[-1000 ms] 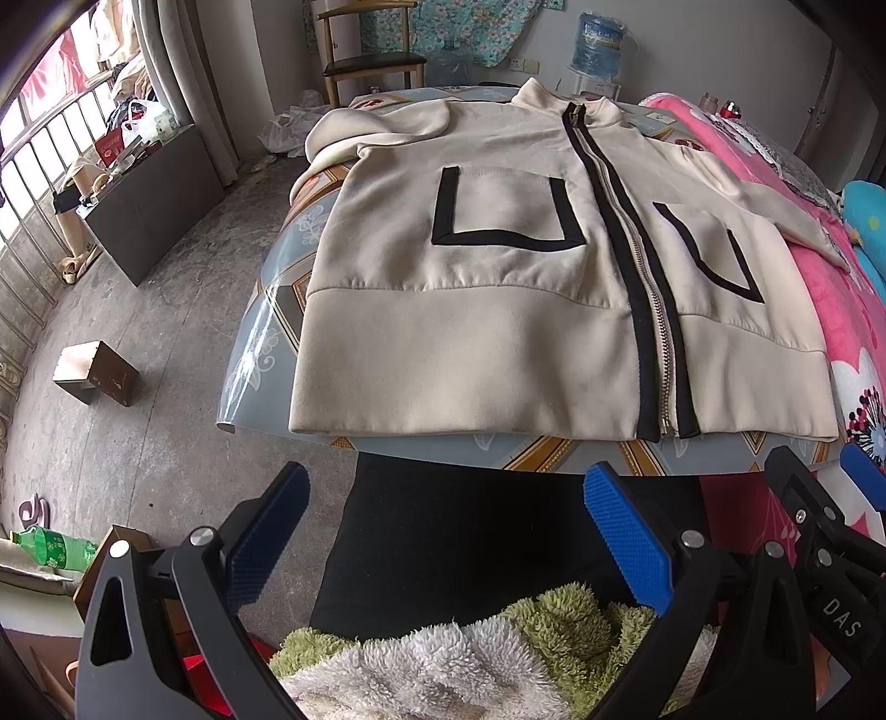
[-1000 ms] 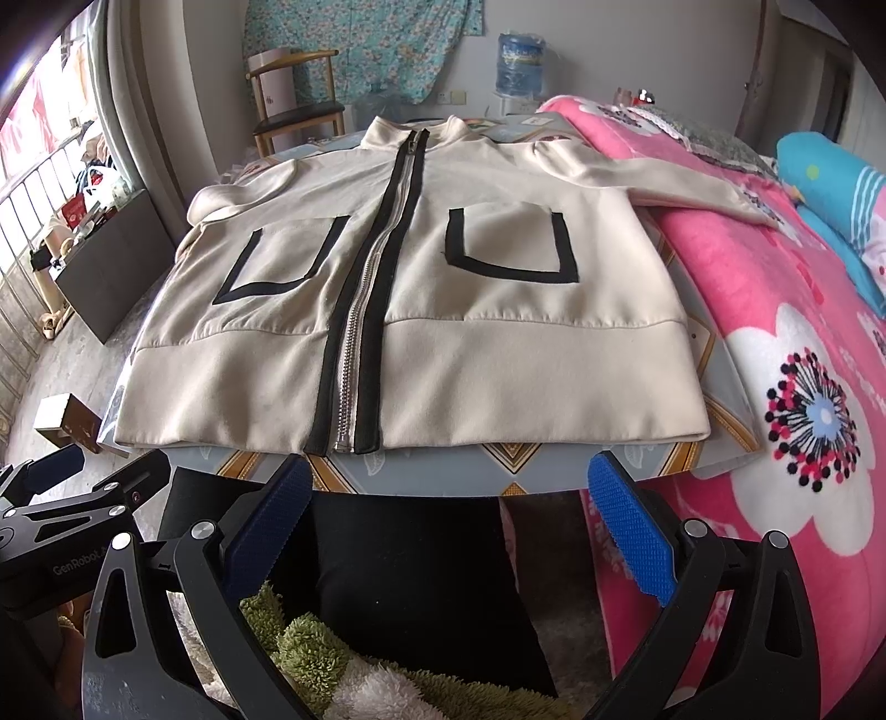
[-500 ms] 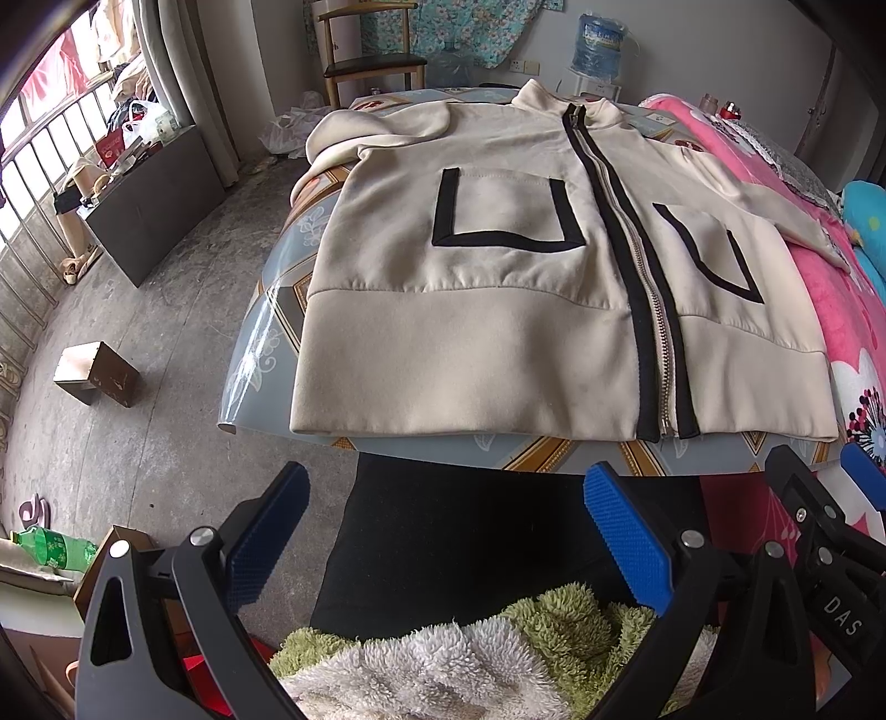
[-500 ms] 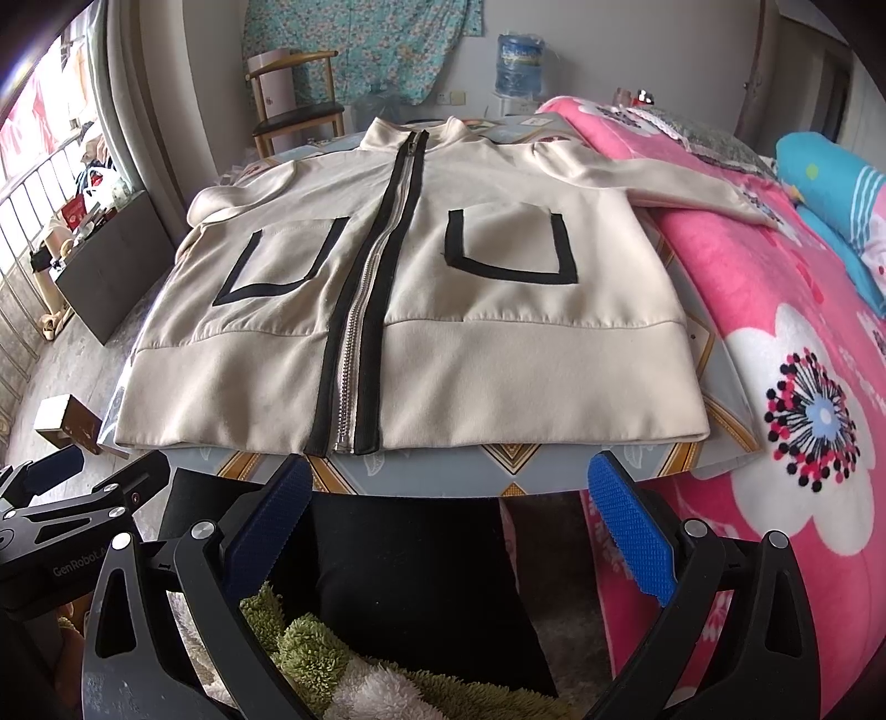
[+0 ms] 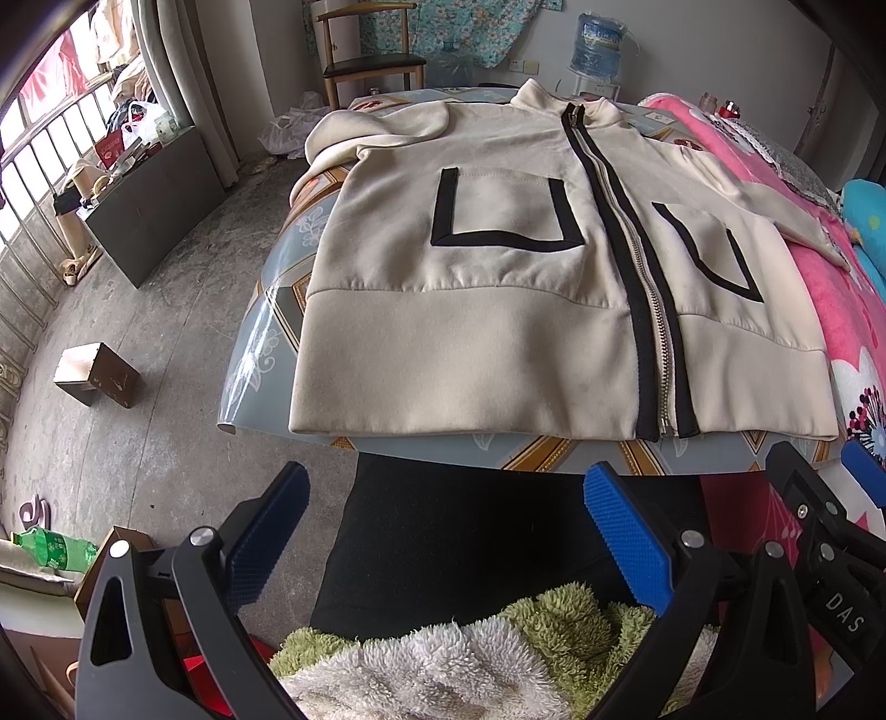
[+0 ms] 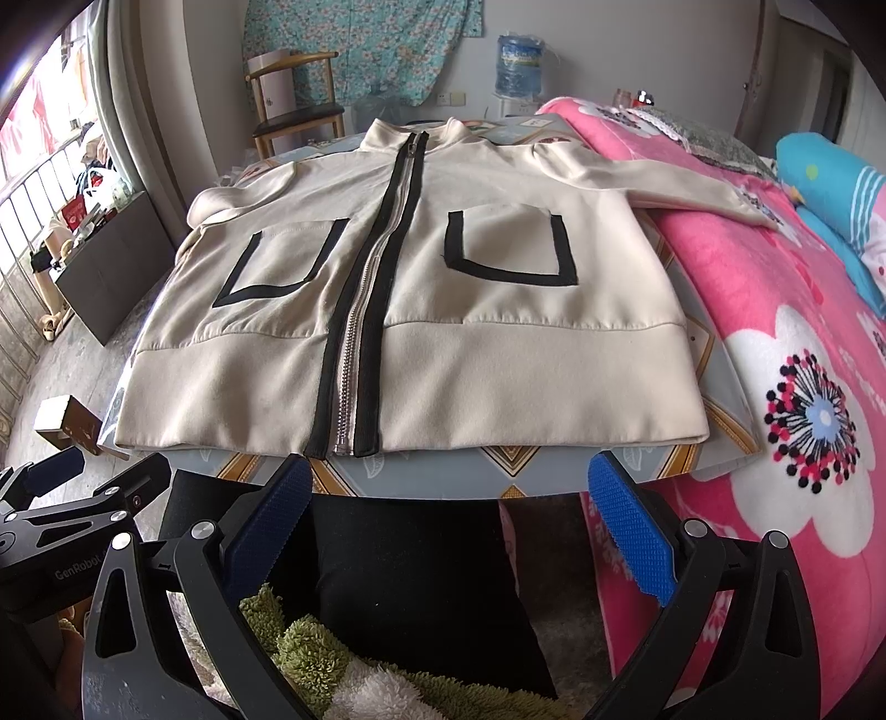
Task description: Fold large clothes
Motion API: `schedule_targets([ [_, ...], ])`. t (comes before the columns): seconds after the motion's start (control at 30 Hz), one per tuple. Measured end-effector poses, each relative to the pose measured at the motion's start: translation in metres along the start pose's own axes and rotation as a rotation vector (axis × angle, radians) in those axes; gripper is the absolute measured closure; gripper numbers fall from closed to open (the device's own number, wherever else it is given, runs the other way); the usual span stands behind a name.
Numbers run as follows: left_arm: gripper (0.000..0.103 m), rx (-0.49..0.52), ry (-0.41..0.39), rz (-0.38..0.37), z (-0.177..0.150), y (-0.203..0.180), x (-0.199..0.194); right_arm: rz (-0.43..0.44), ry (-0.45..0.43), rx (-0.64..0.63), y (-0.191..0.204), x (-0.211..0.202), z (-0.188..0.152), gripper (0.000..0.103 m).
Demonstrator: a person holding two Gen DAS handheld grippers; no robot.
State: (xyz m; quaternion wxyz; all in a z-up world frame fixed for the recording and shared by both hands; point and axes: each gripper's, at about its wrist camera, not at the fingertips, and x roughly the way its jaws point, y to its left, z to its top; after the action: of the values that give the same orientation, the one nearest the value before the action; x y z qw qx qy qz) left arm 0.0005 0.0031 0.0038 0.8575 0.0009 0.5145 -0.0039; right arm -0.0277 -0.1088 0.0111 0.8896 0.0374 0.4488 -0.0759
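Observation:
A cream zip-up jacket (image 5: 498, 310) with black zipper trim and two black-edged pockets lies flat, front up and zipped, on a patterned table; it also shows in the right wrist view (image 6: 443, 332). Its hem faces me, its collar points away. One sleeve stretches right onto the pink blanket (image 6: 692, 183). My left gripper (image 5: 443, 531) is open and empty, held below and in front of the hem. My right gripper (image 6: 448, 520) is open and empty, also short of the hem, beside the left one.
The table (image 5: 260, 354) has a grey and orange cover. A pink flowered blanket (image 6: 803, 415) lies on the right. A wooden chair (image 5: 371, 61) and a water bottle (image 5: 601, 41) stand behind. A small box (image 5: 97, 374) sits on the floor at left. Fluffy green-white fabric (image 5: 470, 653) is below the grippers.

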Motion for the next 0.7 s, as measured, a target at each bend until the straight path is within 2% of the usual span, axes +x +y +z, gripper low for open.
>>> schedule_targets([
  [0.7,0.005,0.023,-0.015,-0.001,0.014,0.002,0.005,-0.033,-0.011,0.017,-0.003,0.005,0.003,0.007],
])
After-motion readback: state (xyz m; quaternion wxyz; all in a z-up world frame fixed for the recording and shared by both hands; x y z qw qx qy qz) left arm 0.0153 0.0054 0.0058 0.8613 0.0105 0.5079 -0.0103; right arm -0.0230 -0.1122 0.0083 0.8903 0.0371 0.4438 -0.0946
